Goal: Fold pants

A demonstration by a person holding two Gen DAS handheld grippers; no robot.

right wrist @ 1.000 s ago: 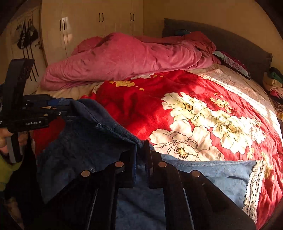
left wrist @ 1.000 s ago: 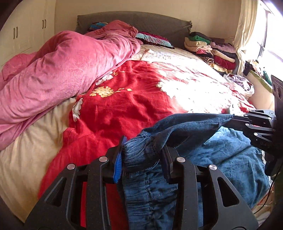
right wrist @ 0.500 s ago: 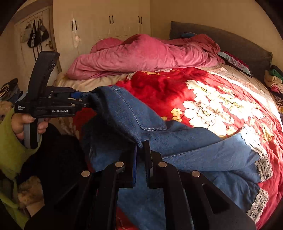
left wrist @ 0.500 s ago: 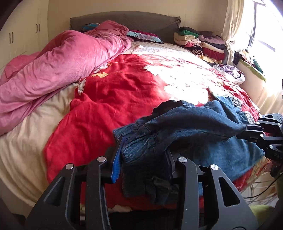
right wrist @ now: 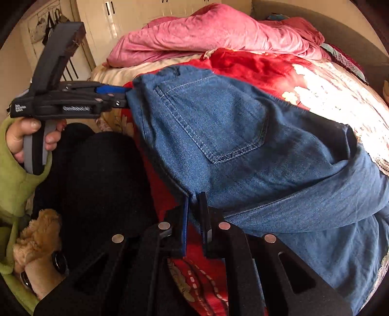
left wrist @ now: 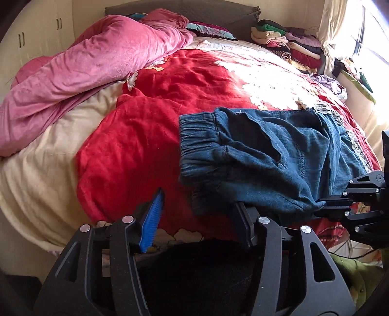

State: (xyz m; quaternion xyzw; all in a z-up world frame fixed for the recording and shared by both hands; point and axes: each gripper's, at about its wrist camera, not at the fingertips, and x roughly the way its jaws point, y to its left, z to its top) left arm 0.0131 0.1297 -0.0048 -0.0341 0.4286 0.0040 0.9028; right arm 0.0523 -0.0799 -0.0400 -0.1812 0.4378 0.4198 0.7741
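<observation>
Blue denim pants (left wrist: 267, 150) lie folded over near the foot of the bed, elastic waistband (left wrist: 197, 141) to the left and a back pocket (right wrist: 214, 121) facing up. My left gripper (left wrist: 198, 201) is just short of the waistband. Its jaws are opening and the blue pad (left wrist: 153, 218) stands clear of the cloth, which only brushes the other finger. From the right wrist view the left gripper (right wrist: 124, 96) sits at the pants' corner. My right gripper (right wrist: 193, 197) is shut on the pants' near edge; in the left view the right gripper (left wrist: 318, 204) pinches the same hem.
A red floral bedcover (left wrist: 170, 102) covers the bed, with a pink quilt (left wrist: 85, 73) heaped at the far left. Folded clothes (left wrist: 287, 41) are stacked by the headboard. A hand in a green sleeve (right wrist: 17, 170) holds the left gripper. White wardrobes (right wrist: 136, 14) stand behind it.
Both grippers drew back toward the foot of the bed and sank, laying the pants down. The left jaws, shut on the waistband before, have spread and let it go.
</observation>
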